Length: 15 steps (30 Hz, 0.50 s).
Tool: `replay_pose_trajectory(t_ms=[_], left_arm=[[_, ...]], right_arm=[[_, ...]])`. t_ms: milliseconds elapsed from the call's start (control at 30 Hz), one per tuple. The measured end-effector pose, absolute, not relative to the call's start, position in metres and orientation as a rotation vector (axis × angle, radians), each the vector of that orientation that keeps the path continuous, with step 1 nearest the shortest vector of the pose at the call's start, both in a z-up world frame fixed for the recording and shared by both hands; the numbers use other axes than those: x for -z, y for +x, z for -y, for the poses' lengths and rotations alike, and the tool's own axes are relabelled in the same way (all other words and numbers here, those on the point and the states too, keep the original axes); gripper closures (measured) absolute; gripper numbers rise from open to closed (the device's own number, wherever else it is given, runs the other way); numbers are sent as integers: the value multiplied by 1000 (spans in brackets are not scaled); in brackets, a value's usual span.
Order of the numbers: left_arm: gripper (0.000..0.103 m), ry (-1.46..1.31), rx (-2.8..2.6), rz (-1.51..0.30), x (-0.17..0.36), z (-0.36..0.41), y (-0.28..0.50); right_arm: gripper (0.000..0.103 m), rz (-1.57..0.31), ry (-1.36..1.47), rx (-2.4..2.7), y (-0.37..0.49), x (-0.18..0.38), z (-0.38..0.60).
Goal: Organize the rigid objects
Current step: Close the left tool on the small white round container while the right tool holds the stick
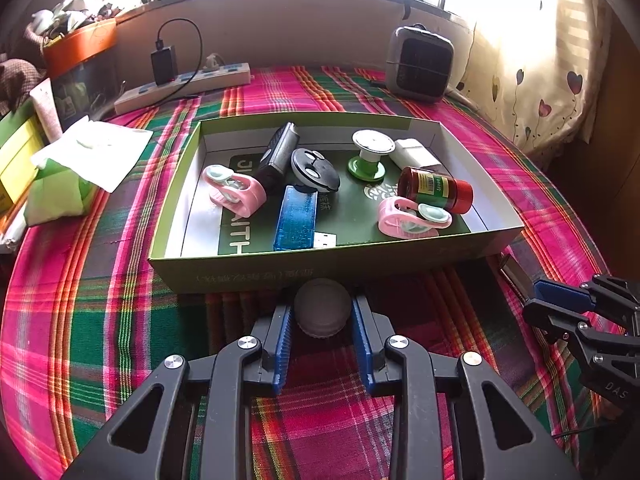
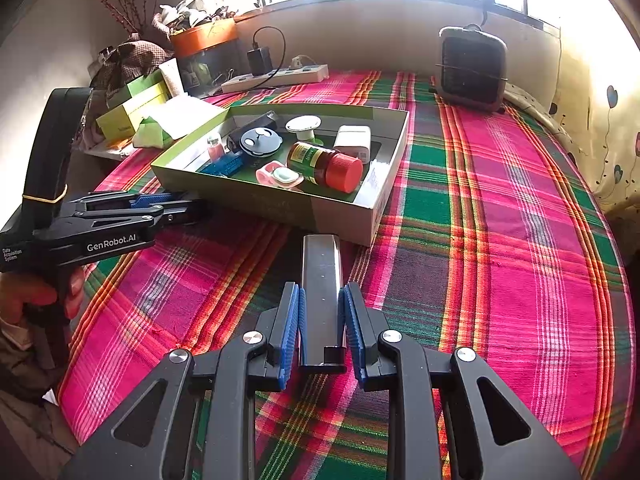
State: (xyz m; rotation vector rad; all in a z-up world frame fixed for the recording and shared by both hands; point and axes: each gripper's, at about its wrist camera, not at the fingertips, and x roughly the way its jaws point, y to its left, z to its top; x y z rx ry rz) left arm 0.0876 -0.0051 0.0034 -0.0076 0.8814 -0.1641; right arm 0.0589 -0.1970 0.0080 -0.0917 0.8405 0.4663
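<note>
1. Step in hand: both tools grip a loose item on the plaid-covered worktop (image 2: 500, 240), just in front of the green cardboard box (image 1: 256, 270) that already holds the sorted pieces, among them a red-capped bottle (image 1: 436, 190) and a blue block (image 1: 296, 218).
2. The left tool (image 1: 322, 312) pinches a grey round knob (image 1: 322, 312) between its blue pads (image 1: 282, 344); the knob sits on the cloth, just beside the box's near wall.
3. The right tool (image 2: 322, 320) is pressed onto a dark metallic bar (image 2: 322, 280) lying lengthwise between its pads, the bar's far end pointing at the box's near corner.
4. Pose: both tools tilt forward and down toward the box, side by side; in the right wrist view a hand (image 2: 36, 300) grips the left tool's handle.
5. Next, as I judge it: lift each item clear of the near wall, carry it over the box and release into a free patch, probably the bare right end.
</note>
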Motion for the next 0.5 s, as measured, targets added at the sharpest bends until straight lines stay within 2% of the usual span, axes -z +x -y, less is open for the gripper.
replay_pose_trajectory(t_ms=[500], left_arm=[[76,-13,182,-863,-11,4,80]], right_arm=[[79,-827,-91,-466,55,-13,196]])
